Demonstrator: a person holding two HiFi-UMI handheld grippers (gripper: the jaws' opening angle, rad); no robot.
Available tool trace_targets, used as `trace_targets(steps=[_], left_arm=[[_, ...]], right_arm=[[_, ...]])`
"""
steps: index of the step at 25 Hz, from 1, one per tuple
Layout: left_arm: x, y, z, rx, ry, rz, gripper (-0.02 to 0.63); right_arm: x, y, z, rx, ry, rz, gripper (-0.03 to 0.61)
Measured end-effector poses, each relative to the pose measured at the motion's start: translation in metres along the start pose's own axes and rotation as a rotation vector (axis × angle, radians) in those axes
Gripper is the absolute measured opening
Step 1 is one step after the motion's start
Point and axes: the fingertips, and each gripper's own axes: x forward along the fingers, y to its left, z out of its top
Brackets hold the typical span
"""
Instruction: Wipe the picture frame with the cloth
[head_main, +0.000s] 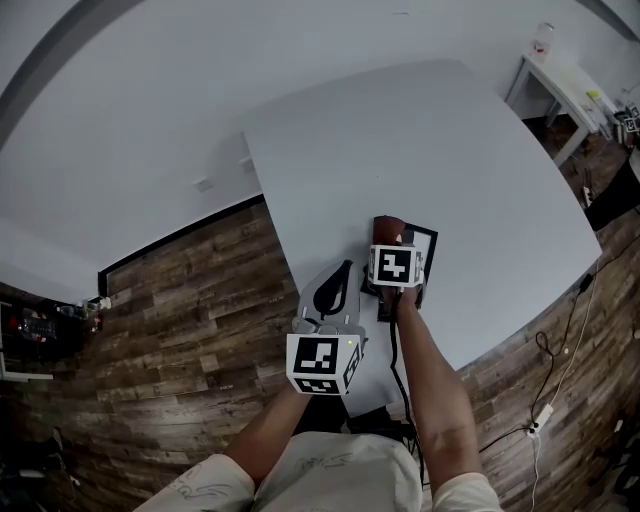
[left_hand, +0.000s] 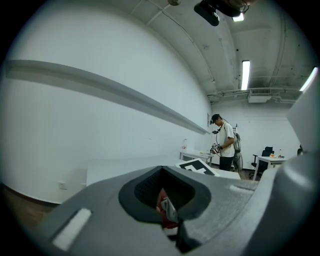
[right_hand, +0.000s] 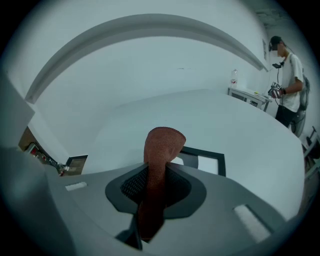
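My right gripper (right_hand: 152, 202) has its fingers pinched on the one rust-brown textured cloth (right_hand: 162, 145) by the single black rectangular picture frame (right_hand: 206, 152) lying flat on the white desk (head_main: 420, 140), while my left gripper (head_main: 335, 290) hangs nearby with its fingers together.

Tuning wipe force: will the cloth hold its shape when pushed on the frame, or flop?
Likely floppy: the cloth curls over above the right gripper, whose jaws are shut on it. It looks thin and light, so it may bunch on the frame rather than press flat.
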Motion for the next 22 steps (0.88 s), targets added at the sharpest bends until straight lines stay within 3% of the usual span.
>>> trace_targets(steps=[7, 17, 22], left_arm=[[0.000, 0.008, -0.003, -0.006, 0.010, 0.007, 0.001], [0.011, -0.014, -0.012, -0.035, 0.013, -0.034, 0.000], [0.009, -0.014, -0.009, -0.032, 0.008, -0.035, 0.002]], right_arm=[[0.009, -0.007, -0.018, -0.003, 0.054, -0.029, 0.091], [-0.023, -0.116, -0.052, 0.091, 0.092, -0.188, 0.092], [-0.033, -0.110, -0.054, 0.110, 0.102, -0.189, 0.091]])
